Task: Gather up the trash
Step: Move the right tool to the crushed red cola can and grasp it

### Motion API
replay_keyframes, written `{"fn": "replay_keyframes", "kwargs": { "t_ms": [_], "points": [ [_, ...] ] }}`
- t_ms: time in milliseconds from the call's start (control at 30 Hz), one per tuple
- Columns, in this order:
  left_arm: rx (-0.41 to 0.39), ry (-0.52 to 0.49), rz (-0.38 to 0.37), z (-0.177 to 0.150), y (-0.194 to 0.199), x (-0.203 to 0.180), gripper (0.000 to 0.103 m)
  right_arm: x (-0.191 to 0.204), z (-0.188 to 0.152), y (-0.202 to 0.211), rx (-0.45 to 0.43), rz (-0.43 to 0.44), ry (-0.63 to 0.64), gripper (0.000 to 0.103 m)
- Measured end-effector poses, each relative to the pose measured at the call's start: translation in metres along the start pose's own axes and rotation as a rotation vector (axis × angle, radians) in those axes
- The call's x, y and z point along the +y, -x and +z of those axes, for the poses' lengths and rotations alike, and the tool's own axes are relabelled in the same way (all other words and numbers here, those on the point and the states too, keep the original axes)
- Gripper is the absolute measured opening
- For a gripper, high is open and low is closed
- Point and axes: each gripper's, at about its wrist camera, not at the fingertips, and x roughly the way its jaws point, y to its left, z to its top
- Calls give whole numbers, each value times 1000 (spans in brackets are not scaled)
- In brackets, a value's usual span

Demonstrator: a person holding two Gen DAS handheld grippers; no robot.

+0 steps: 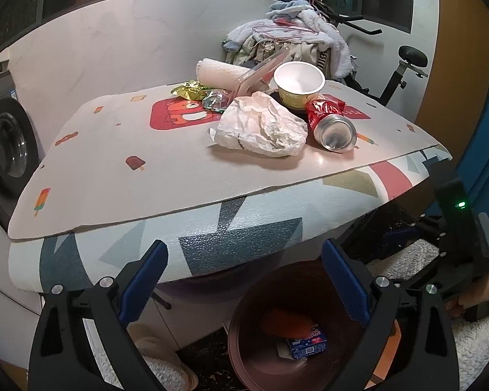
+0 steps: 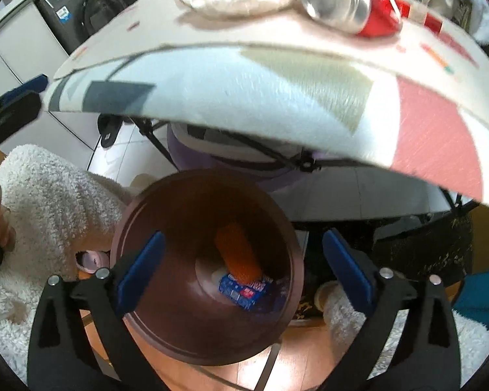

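Trash lies on the table (image 1: 120,150): a crumpled white paper bag (image 1: 259,127), a red soda can (image 1: 332,127) on its side, a paper cup (image 1: 298,84), a gold wrapper (image 1: 190,90) and a clear plastic piece (image 1: 254,76). A brown bin (image 2: 205,267) stands on the floor under the table edge; it holds an orange packet (image 2: 238,254) and a blue box (image 2: 244,290). The bin also shows in the left wrist view (image 1: 277,319). My left gripper (image 1: 244,280) is open and empty, below the table's front edge. My right gripper (image 2: 244,270) is open and empty, directly above the bin.
A washing machine (image 1: 6,143) stands at the left. A pile of clothes (image 1: 293,36) and an exercise bike (image 1: 404,65) are behind the table. White fluffy rugs (image 2: 49,195) lie on the floor around the bin. The right gripper's body (image 1: 456,228) is near the table's right corner.
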Motion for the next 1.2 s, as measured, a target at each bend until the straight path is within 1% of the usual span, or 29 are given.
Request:
{"fn": "replay_keyframes", "kwargs": {
  "t_ms": [233, 400, 700, 900, 1033, 1100, 1200],
  "points": [
    [6, 0, 3, 0, -2, 0, 93, 6, 5, 31, -137, -34, 40, 97],
    [11, -2, 4, 0, -3, 0, 93, 5, 7, 44, -194, -52, 38, 97],
    [22, -7, 6, 0, -6, -1, 93, -3, 8, 56, -234, -60, 18, 97],
    [25, 4, 12, 3, -7, 1, 93, -5, 12, 62, -271, -84, 23, 97],
    [16, 32, 7, 13, -5, 7, 93, -15, 27, 74, -301, -107, 27, 97],
    [16, 27, 10, 22, -6, 9, 93, -21, 35, 79, -317, -108, 16, 97],
    [7, 21, 7, 33, -7, 11, 93, -37, 59, 88, -348, -114, -17, 97]
  ]
}}
